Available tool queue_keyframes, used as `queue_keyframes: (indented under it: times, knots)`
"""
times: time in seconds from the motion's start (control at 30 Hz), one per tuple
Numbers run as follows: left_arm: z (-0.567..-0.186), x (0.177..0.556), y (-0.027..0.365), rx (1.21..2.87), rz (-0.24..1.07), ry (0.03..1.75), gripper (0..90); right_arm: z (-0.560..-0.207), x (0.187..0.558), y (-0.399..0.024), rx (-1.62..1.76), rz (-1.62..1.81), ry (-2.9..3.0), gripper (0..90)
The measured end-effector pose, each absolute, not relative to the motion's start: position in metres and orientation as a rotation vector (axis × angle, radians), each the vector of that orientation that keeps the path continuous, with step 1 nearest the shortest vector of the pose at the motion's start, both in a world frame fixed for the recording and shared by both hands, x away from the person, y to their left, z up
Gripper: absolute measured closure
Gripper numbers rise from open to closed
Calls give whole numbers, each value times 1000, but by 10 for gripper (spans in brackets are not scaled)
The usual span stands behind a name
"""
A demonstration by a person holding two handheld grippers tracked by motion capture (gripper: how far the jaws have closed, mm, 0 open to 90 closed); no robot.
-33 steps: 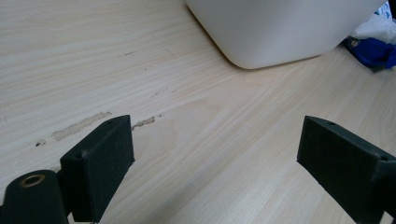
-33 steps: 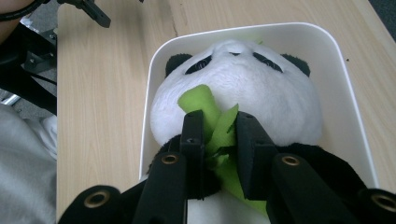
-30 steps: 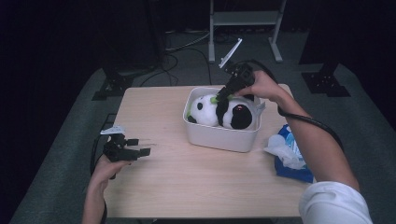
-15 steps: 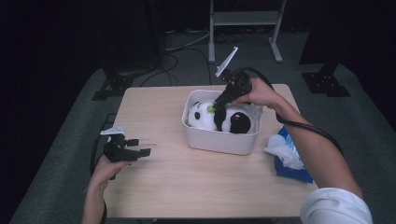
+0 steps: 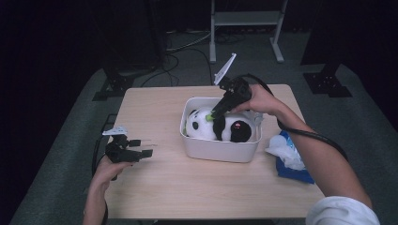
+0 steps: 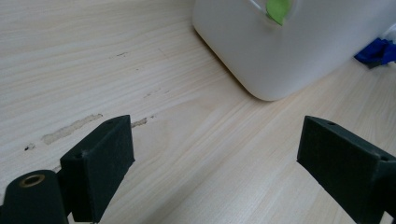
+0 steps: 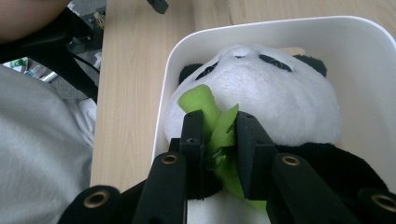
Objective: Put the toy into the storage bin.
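The right gripper (image 7: 219,135), clamped on the panda's (image 5: 220,126) green leaf (image 7: 210,116), had slid slightly across the white bin (image 5: 220,152), perhaps beginning to lift; the left gripper (image 5: 141,147) waited wide open beside it.

Panda toy (image 5: 220,125) sits in the white bin (image 5: 218,151); its lower body is hidden behind the bin's near wall in the high view. In the right gripper view the panda is cut off by the bottom edge, its legs out of sight behind the right gripper (image 7: 219,140). The base of the green leaf piece (image 7: 215,126) is hidden between the pads.

Left gripper view: the bin is cut off at the top edge, and the blue packet (image 6: 376,49) at the right edge. What the packet is, cannot tell.

High view: the person's right sleeve (image 5: 341,212) is cut at the bottom edge. The bench's (image 5: 155,108) far surroundings are too dark to make out.
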State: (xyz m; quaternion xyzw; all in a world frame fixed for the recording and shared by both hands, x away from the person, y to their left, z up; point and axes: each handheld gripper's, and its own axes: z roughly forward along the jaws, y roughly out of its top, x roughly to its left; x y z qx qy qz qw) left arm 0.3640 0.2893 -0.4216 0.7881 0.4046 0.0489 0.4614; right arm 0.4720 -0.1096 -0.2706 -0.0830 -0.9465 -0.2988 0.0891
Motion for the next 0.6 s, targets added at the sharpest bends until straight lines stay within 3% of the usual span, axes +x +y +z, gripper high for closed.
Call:
queue_keyframes:
  times: [0.6]
  knots:
    - [-424, 364, 290, 1940, 116, 1002, 96, -295, 472, -107, -251, -874, -2794, 734]
